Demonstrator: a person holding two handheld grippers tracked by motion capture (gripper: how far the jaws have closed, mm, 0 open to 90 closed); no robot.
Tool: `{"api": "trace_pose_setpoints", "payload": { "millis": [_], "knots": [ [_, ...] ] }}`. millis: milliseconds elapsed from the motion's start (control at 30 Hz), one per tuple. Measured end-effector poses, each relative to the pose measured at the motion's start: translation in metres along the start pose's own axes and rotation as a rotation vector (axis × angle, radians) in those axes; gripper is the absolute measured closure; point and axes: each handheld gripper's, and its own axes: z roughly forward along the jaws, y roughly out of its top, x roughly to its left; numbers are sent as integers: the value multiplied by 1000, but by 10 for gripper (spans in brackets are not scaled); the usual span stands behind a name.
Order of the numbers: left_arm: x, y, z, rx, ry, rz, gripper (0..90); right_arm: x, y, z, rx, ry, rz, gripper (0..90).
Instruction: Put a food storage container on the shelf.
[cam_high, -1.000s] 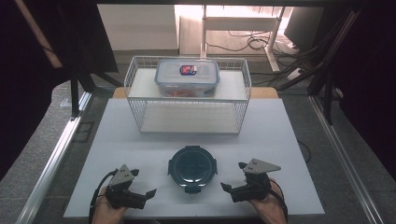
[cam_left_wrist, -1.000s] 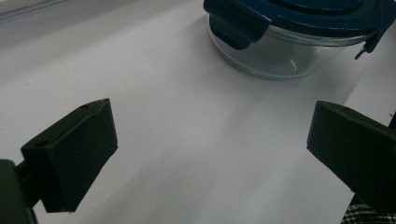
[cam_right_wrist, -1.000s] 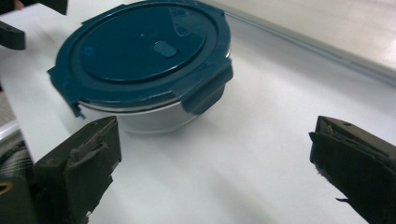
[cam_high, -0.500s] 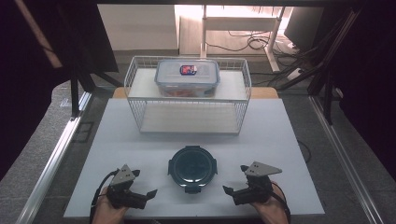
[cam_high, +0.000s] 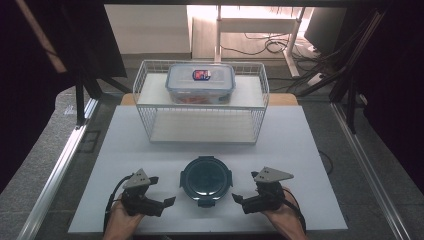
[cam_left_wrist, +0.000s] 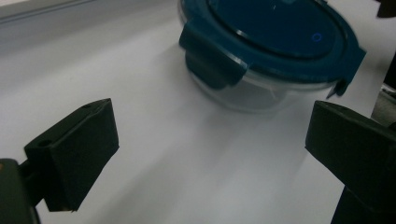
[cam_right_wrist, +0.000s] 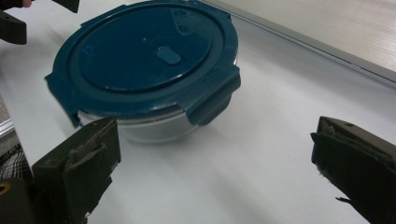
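Observation:
A round clear container with a dark teal clip-on lid stands on the white table near the front edge. My left gripper lies to its left, jaws open and pointing at it. In the left gripper view the container sits beyond the open gripper, with nothing between the jaws. On the other side of the container my right gripper mirrors it, also open. The right gripper view has the container ahead and left of the empty gripper. Neither gripper touches the container.
A white wire basket stands at the back of the table. A rectangular clear box with a lid rests on its upper shelf. A metal rail runs along the left of the table.
My right gripper has shifted very slightly beside the container. The container and my left gripper stay where they were.

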Motion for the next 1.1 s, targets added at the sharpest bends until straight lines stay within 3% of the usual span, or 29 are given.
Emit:
{"api": "trace_pose_setpoints", "payload": {
  "millis": [200,400,533,667,833,967,1067,1100],
  "knots": [
    [4,15,11,5,-35,-23,17,-2,10,11,40,52,71,0],
    [10,36,26,17,-90,-27,2,-2,21,20,80,78,63,0],
    [9,46,40,61,-102,13,0,-3,28,29,106,92,70,0],
    [8,49,55,97,-123,12,0,-6,31,41,127,121,93,2],
    [14,40,56,106,-189,-32,2,-11,28,52,168,189,147,19],
    [18,33,54,103,-288,-111,107,-19,23,56,184,262,215,68],
    [18,32,54,108,-288,-136,151,-25,20,58,190,349,275,169],
    [19,32,52,107,-282,-139,173,-26,20,58,192,350,279,180]
  ]
}}
